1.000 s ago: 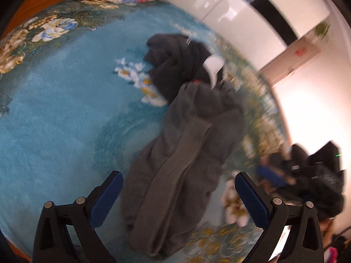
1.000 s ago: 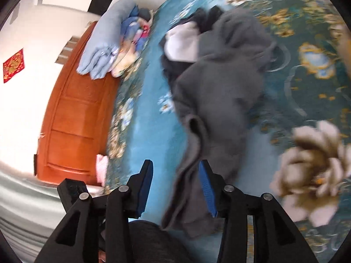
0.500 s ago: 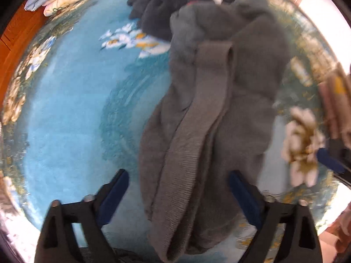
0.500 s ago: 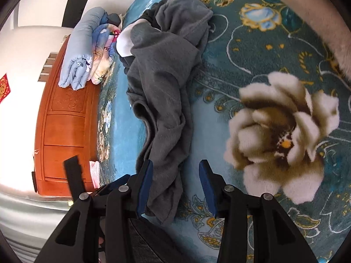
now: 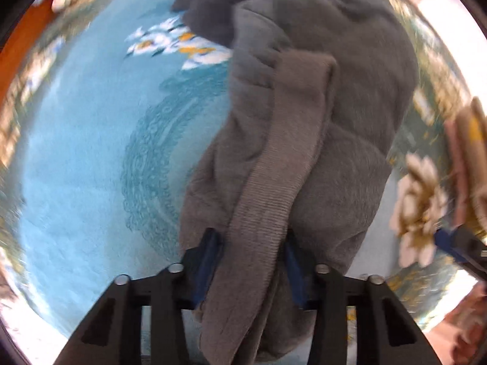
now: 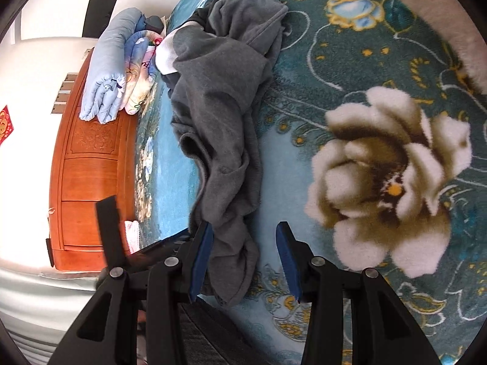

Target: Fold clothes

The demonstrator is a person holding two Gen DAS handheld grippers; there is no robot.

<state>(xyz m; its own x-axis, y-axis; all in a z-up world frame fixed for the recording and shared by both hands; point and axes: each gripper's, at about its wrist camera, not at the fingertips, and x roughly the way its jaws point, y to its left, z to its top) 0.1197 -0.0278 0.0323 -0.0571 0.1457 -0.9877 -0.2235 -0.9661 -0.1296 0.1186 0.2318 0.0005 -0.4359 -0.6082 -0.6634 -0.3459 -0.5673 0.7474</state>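
Observation:
A crumpled grey sweater [image 5: 304, 140] lies on a blue flowered blanket [image 5: 91, 158]. Its ribbed hem band [image 5: 274, 188] runs down between the jaws of my left gripper [image 5: 252, 261], whose blue pads press against the cloth on both sides. In the right wrist view the same sweater [image 6: 219, 115] stretches away, and its near end [image 6: 234, 261] lies between the jaws of my right gripper [image 6: 243, 258], which stand apart; the left pad touches the cloth, the right pad is clear of it. A darker garment [image 5: 213, 9] with a white patch lies past the sweater.
Folded light-blue and patterned bedding [image 6: 118, 70] sits by the orange wooden headboard [image 6: 91, 164]. A large cream flower print [image 6: 389, 182] is to the right of the sweater. A beige plush edge [image 6: 441, 24] lies at the far right. My other gripper [image 5: 456, 246] shows at the right edge.
My left gripper has moved in over the sweater's hem and its jaws have narrowed onto it. My right gripper has come down to the sweater's near end.

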